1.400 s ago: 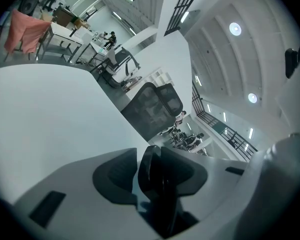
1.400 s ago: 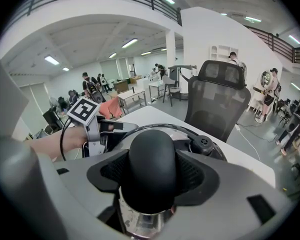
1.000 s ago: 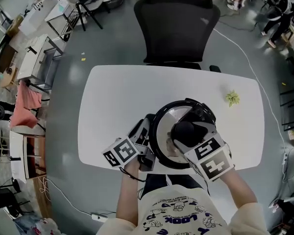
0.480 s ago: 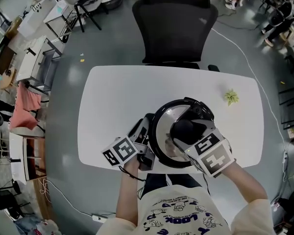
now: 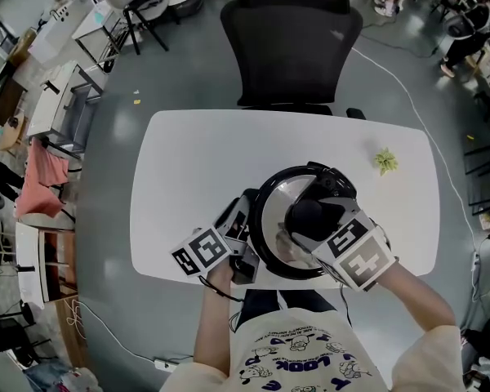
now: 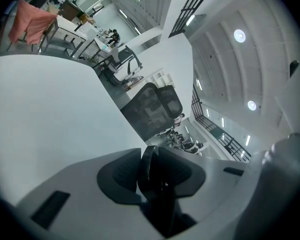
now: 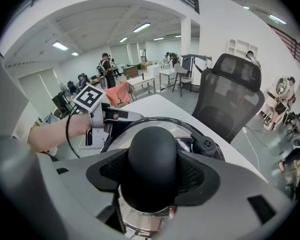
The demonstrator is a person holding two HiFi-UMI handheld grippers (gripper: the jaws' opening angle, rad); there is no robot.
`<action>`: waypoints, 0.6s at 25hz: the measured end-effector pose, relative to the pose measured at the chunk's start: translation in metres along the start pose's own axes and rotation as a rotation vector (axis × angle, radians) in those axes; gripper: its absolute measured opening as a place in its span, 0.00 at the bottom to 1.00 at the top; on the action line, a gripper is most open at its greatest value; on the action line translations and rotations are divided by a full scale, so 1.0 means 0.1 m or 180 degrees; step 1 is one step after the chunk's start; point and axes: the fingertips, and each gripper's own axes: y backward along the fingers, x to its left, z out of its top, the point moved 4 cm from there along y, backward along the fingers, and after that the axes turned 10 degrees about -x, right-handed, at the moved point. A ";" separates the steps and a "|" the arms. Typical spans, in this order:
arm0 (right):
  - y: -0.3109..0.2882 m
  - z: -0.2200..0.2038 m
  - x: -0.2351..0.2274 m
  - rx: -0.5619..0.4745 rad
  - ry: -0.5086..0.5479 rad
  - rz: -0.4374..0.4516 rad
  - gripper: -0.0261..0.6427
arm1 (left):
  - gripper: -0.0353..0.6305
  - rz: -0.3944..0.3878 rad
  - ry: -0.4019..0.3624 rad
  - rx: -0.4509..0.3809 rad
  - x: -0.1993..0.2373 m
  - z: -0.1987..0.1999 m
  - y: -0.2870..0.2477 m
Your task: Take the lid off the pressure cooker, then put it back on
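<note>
Here the right hand-held gripper (image 7: 153, 179) points steeply down, jaws clenched on the black knob (image 7: 152, 144) at the centre of the lid (image 5: 279, 196), so the lid's way off is, I judge, straight up. The left hand-held gripper (image 6: 151, 176) clamps a dark side handle (image 6: 146, 159) of the pressure cooker (image 5: 260, 233), which stands at the near edge of the surface (image 5: 196, 170).

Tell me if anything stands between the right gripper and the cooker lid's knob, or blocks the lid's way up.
Nothing visible does. The right gripper is shut on the black knob; nothing lies over the lid. The left gripper clamps the cooker's side handle, off to one side.
</note>
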 end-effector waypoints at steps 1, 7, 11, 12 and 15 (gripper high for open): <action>-0.01 0.00 0.00 -0.0014 0.0014 0.0022 0.50 | 0.23 -0.0002 0.0002 0.0001 0.00 0.00 0.00; -0.04 -0.02 0.01 -0.0017 0.0210 0.0225 0.50 | 0.23 -0.0009 0.0010 0.0004 0.00 0.00 0.00; -0.05 -0.01 0.01 0.0045 0.0459 0.0422 0.50 | 0.24 0.0003 -0.0004 -0.0002 0.00 0.00 0.00; -0.05 -0.01 0.01 0.0063 0.0525 0.0472 0.50 | 0.24 0.0005 -0.0011 -0.0002 0.00 0.00 0.00; -0.06 -0.01 0.03 0.0108 0.0784 0.0678 0.50 | 0.24 0.0007 -0.0018 -0.0005 0.00 0.00 0.01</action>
